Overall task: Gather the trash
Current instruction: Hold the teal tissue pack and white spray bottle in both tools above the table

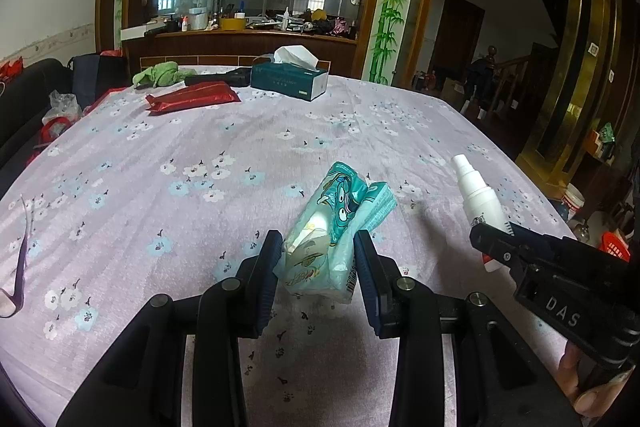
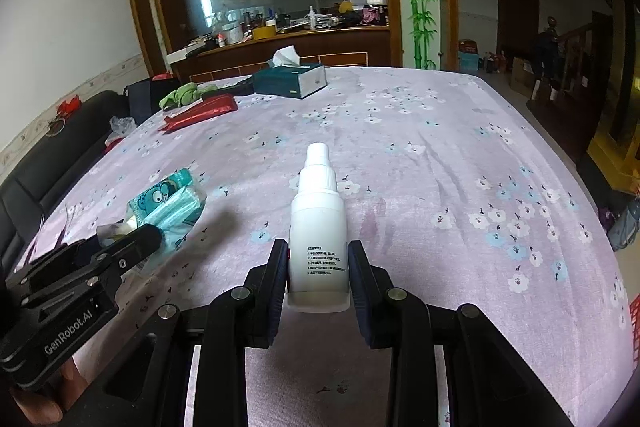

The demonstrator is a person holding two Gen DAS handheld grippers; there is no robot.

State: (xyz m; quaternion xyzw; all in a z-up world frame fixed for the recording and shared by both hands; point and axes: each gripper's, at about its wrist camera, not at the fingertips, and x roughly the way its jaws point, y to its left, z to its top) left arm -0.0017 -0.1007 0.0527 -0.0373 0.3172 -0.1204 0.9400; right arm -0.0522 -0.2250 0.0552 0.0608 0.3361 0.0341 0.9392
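left tongs (image 1: 316,263): both pads pressed on the teal tissue pack (image 1: 334,227), clamped at its near end; jaws partly closed, gap is the pack's width. Pack looks lifted, shadow under it on the cloth.
teal tissue pack: crumpled, cartoon print, far end sticks out past the fingers. In the right wrist view it shows at left (image 2: 168,211) with the left tongs (image 2: 132,239) on it.
counter (image 1: 160,155): lilac cloth with small flower print, covers the whole top.
right tongs (image 2: 318,267): 2 pads against the sides of the white spray bottle (image 2: 318,223), gripping the lower body; jaws narrowed to the bottle's width. Seen from the left wrist view at far right (image 1: 492,239), fingers around the bottle (image 1: 478,195).
white spray bottle: cap end points away from the camera, small printed text on the label, base near the finger roots. Whether it touches the cloth: cannot tell.
spacing: pack and bottle near each other, not touching, pack to the left.
far end of counter, left to right: green cloth (image 1: 160,73), red packet (image 1: 192,97), dark teal tissue box (image 1: 290,81) with a white tissue poking up.
hand: fingertips (image 1: 584,383) under the right tool, bottom right corner.
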